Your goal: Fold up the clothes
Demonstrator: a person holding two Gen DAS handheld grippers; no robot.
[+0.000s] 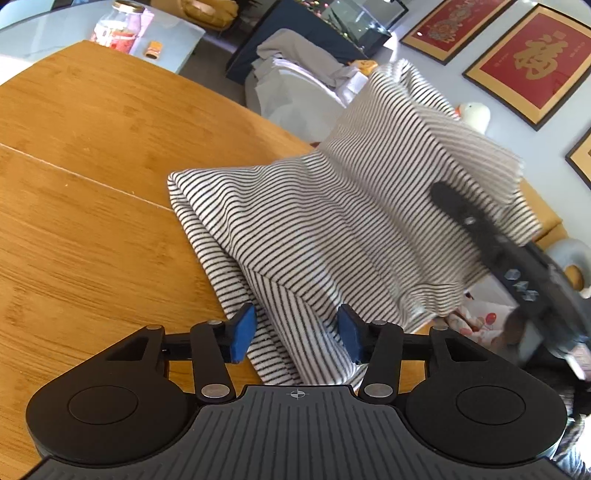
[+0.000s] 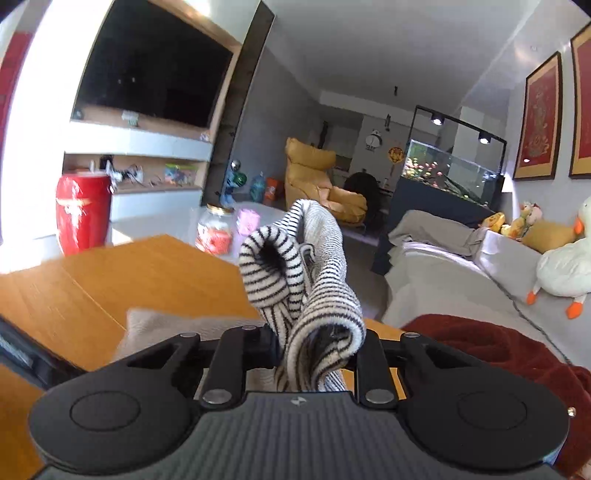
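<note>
A black-and-white striped garment (image 1: 303,236) lies partly folded on the wooden table (image 1: 92,184). My left gripper (image 1: 297,334) is open, its blue pads (image 1: 243,332) on either side of the garment's near edge, low over the table. My right gripper (image 2: 314,347) is shut on a bunched fold of the striped garment (image 2: 295,266) and holds it up above the table. In the left wrist view the right gripper (image 1: 491,236) shows blurred at the right, lifting the garment's far side into the air.
A glass jar (image 1: 118,29) stands on a grey table beyond the wooden one. A red canister (image 2: 83,214) stands at the left. A grey sofa (image 2: 443,266) with plush toys and a dark red blanket (image 2: 498,350) lies to the right. The table edge runs just behind the garment.
</note>
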